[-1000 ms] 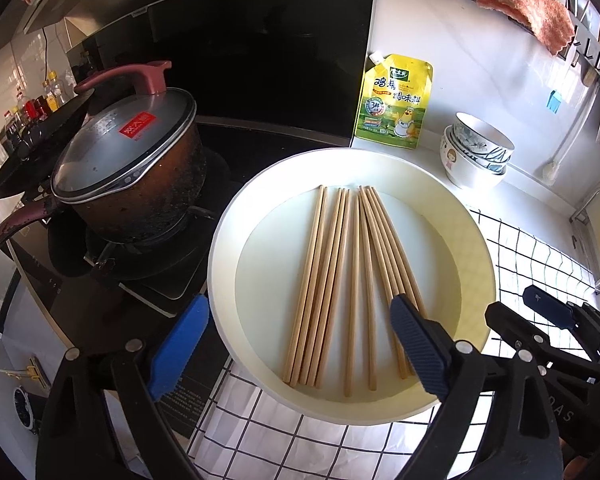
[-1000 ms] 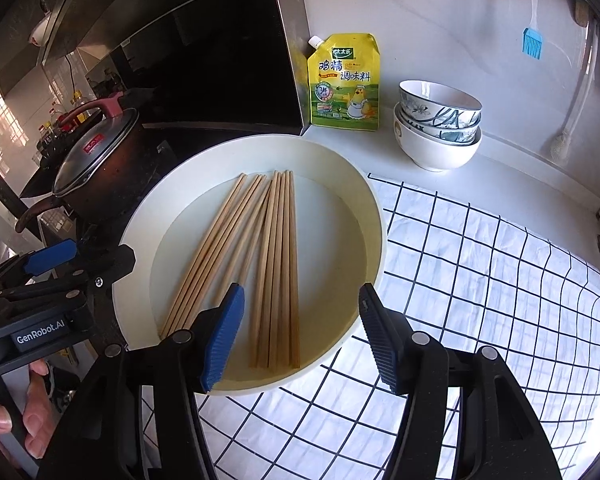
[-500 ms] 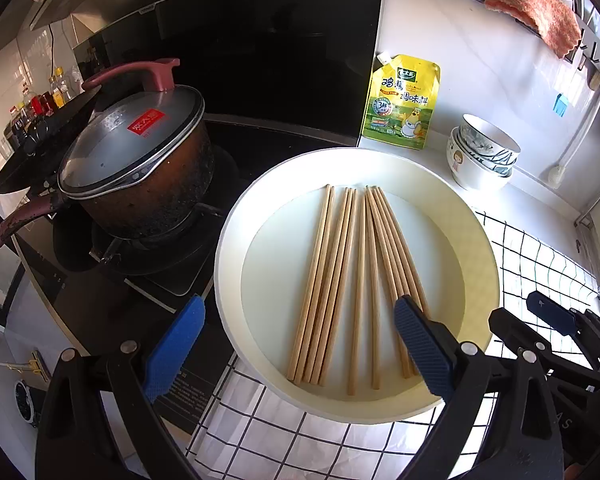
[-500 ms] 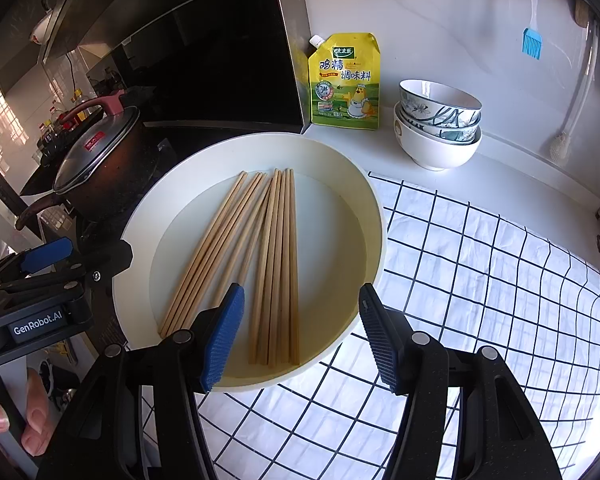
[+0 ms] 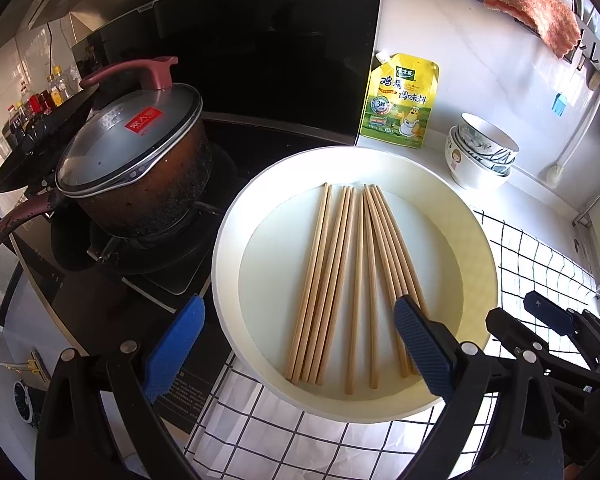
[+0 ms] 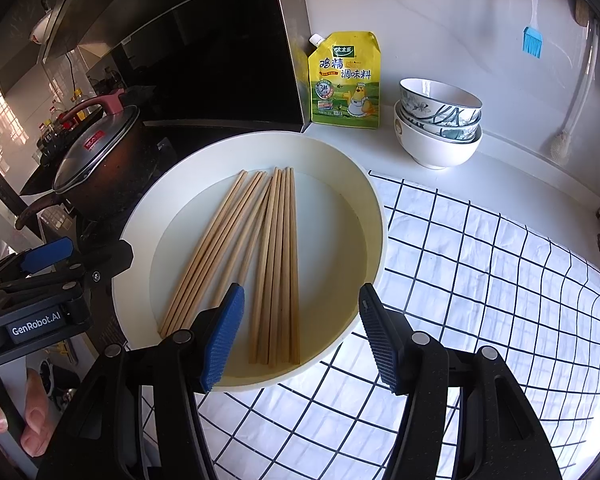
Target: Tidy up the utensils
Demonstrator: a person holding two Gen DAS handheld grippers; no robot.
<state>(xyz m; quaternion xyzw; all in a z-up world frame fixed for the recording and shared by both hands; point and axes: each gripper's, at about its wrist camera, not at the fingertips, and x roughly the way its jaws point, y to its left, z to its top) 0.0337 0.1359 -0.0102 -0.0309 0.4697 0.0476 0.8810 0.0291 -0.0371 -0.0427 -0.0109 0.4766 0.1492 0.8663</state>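
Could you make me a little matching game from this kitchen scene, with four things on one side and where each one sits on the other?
Things:
1. chopsticks
2. lidded pot
3. seasoning pouch
4. stacked bowls

Places:
A. standing against the wall beside the dark backsplash
B. on the stove burner
C. on the white counter, behind the checked cloth
D. lying inside the round cream tray

Pairs: 1-D, 2-B, 3-A, 4-C
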